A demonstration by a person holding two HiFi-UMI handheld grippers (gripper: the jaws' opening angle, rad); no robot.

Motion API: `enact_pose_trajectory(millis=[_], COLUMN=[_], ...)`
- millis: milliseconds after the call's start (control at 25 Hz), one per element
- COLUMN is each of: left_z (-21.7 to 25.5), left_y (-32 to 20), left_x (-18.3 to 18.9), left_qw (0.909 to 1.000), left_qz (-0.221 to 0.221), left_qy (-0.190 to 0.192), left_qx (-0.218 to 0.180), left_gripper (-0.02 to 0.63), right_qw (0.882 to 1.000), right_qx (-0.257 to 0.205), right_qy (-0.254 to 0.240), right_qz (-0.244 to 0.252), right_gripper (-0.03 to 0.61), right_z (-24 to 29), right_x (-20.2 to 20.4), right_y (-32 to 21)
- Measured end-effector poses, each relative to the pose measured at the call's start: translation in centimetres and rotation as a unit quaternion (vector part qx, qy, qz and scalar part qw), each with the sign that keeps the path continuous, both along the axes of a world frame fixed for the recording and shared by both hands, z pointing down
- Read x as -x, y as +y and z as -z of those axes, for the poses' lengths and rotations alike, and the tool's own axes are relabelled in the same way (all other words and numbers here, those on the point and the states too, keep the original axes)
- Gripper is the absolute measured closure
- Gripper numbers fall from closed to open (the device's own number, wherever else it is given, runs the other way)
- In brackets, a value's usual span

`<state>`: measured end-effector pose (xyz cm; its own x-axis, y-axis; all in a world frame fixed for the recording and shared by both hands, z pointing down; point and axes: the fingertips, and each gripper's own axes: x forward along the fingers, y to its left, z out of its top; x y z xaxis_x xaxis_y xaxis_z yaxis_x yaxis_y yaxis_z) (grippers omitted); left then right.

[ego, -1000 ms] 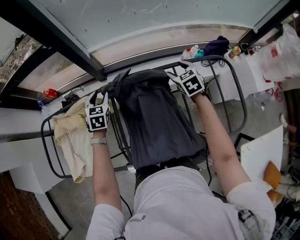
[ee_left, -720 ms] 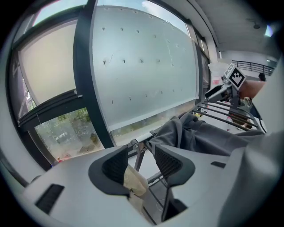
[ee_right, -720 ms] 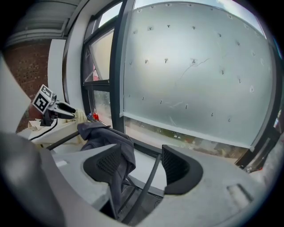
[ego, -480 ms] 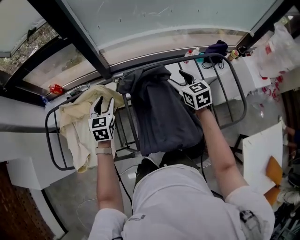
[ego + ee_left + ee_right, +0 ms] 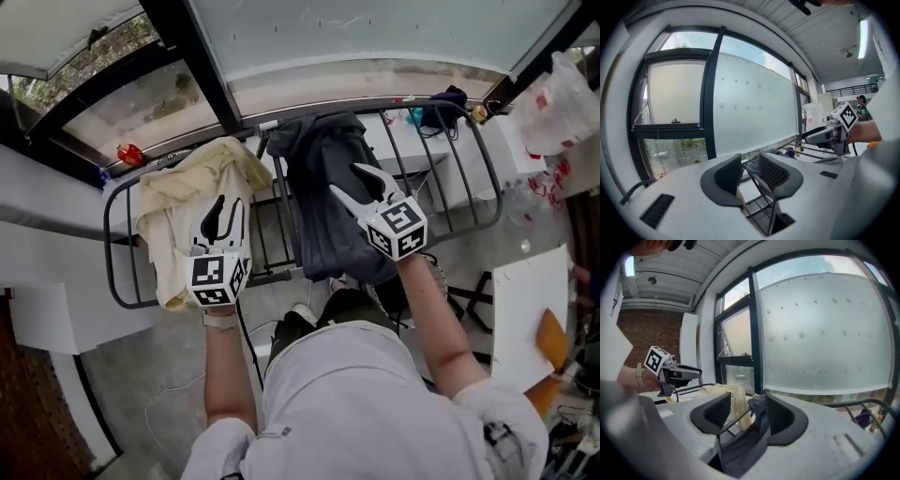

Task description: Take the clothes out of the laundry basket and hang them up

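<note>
Dark garment [image 5: 319, 202] drapes rack [image 5: 106, 253]; left hand-held gripper [image 5: 225, 208] and right hand-held gripper [image 5: 349, 180], empty, jaws apart, just narrowing.

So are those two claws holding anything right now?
Nothing. The left gripper and right gripper are both empty: jaws apart, nothing between them, though they have just been closing a little.

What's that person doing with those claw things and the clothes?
A person is hanging laundry on a black metal drying rack. A dark grey garment and a cream-yellow cloth are draped over its bars. The left gripper and the right gripper hover near them with nothing held; both pairs of jaws have just been closing a little, on nothing.
</note>
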<state>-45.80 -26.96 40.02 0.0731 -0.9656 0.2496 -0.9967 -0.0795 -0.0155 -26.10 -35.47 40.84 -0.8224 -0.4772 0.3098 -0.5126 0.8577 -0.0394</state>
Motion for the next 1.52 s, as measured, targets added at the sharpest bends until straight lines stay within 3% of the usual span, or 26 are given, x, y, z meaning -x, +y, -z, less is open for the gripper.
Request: enact_pose_trajectory(millis=[240, 600, 1160, 1520], left_z=[1.5, 4.9, 3.6, 1.7], left_y=[6.2, 12.7, 16.5, 17.4], left_x=[-1.0, -1.8, -1.0, -1.0], left_qw=[0.9989, 0.9942, 0.9937, 0.995], left_qz=[-0.001, -0.001, 0.006, 0.008], left_qy=[0.025, 0.0, 0.016, 0.029], left_qx=[-0.039, -0.108, -0.111, -0.095], left_gripper=[0.499, 0.534, 0.541, 0.545], right_qw=[0.999, 0.993, 0.991, 0.993], right_qx=[-0.021, -0.063, -0.081, -0.073], right_qy=[-0.044, -0.073, -0.06, -0.047], right_qz=[0.025, 0.064, 0.093, 0.077], right_gripper=[0.388, 0.498, 0.502, 0.502], right_z=[1.9, 3.4, 2.6, 1.4], right_x=[1.8, 3.6, 5.1, 4.4], right_y=[6.7, 13.6, 18.2, 18.6])
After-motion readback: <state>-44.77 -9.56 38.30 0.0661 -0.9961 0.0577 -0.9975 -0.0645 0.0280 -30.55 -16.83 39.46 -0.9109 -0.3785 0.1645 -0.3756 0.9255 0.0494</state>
